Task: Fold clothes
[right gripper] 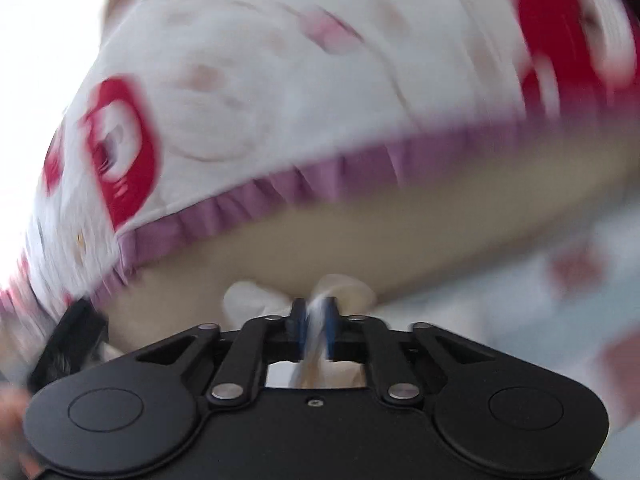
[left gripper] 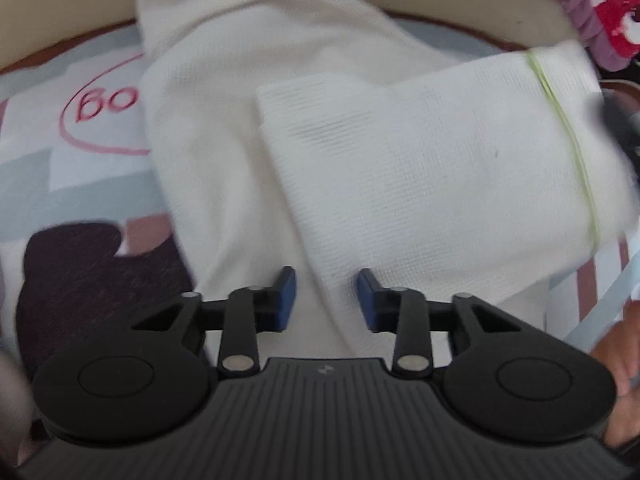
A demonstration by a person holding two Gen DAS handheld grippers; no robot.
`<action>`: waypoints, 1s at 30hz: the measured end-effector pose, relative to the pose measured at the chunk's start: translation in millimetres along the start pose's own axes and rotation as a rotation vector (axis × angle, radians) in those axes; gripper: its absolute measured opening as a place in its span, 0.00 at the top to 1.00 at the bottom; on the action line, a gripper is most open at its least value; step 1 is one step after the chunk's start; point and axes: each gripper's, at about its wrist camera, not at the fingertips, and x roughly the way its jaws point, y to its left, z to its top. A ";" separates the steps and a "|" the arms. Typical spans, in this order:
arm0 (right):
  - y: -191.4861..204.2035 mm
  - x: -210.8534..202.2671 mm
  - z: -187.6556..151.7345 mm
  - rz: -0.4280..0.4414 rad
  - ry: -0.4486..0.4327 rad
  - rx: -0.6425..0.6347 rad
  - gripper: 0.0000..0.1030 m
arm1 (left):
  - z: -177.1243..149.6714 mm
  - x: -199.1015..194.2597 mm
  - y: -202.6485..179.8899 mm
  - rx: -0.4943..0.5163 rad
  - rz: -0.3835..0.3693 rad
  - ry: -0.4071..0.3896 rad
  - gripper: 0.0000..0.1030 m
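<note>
A white waffle-knit garment [left gripper: 400, 168] lies on the patterned bed cover, one part folded over with a thin yellow-green line near its cuff [left gripper: 560, 128]. My left gripper [left gripper: 326, 300] is open, its blue pads just above the cloth near its lower edge, nothing between them. My right gripper [right gripper: 314, 328] is shut on a pinch of white cloth [right gripper: 316, 312], which bunches out on both sides of the pads. The right wrist view is blurred by motion.
A patterned cover [left gripper: 80, 168] with a red oval logo and a dark patch lies under the garment. A white quilt with red prints and a purple ruffle [right gripper: 280, 196] fills the back of the right view, over a beige surface [right gripper: 360, 240].
</note>
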 end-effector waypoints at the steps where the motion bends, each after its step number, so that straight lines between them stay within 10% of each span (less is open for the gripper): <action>1: 1.8 -1.6 -3.4 -0.062 0.024 -0.062 0.88 | 1.6 0.1 2.7 -0.012 -0.006 0.004 0.72; 6: -21.0 18.6 -22.9 -0.234 0.241 -0.066 0.79 | 6.4 0.1 7.0 -0.032 -0.029 0.023 0.72; 9: -34.3 6.0 -19.4 -0.125 0.194 0.121 0.39 | 9.9 -1.7 13.1 -0.069 -0.067 0.026 0.66; 16: 11.7 27.0 -34.7 -0.038 0.262 -0.178 0.40 | 21.2 -39.4 8.9 0.101 0.148 -0.149 0.65; 21: 5.6 58.3 -44.5 -0.151 0.399 -0.168 0.39 | 35.7 -57.4 31.1 0.068 0.324 -0.341 0.40; 30: 2.2 33.3 -23.1 0.067 0.374 0.020 0.39 | 98.6 -15.3 81.4 -0.053 0.099 -0.271 0.28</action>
